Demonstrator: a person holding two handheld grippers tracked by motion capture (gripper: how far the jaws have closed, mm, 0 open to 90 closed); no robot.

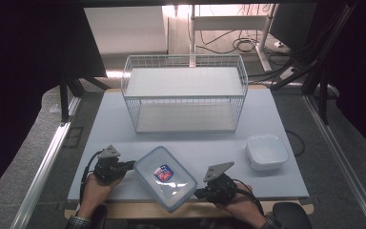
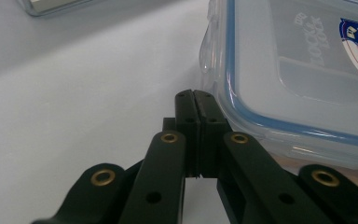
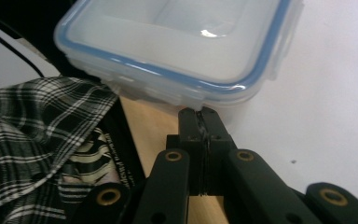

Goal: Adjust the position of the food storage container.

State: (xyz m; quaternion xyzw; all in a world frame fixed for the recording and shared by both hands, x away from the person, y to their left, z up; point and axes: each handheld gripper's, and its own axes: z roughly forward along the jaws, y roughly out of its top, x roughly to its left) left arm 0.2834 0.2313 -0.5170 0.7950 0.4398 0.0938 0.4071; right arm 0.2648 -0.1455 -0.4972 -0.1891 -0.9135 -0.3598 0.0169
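A clear plastic container (image 1: 166, 177) with a blue-sealed lid and a red-and-blue label lies slantwise at the front of the table, its near corner out over the wooden edge. My left gripper (image 1: 132, 165) is shut, jaws pressed together, tips right beside the container's (image 2: 303, 70) far-left end by a latch flap (image 2: 208, 51). My right gripper (image 1: 196, 193) is shut too, tips against the lower rim of the container's (image 3: 177, 42) near end. In the left gripper view the gripper (image 2: 196, 94) holds nothing visible. In the right gripper view the gripper (image 3: 201, 112) meets the rim.
A white wire basket (image 1: 185, 93) stands at the back middle of the pale mat (image 1: 105, 129). A white square bowl (image 1: 266, 151) sits at the right. The wooden table edge (image 3: 154, 121) and a checked sleeve (image 3: 32, 135) lie under the container's near corner.
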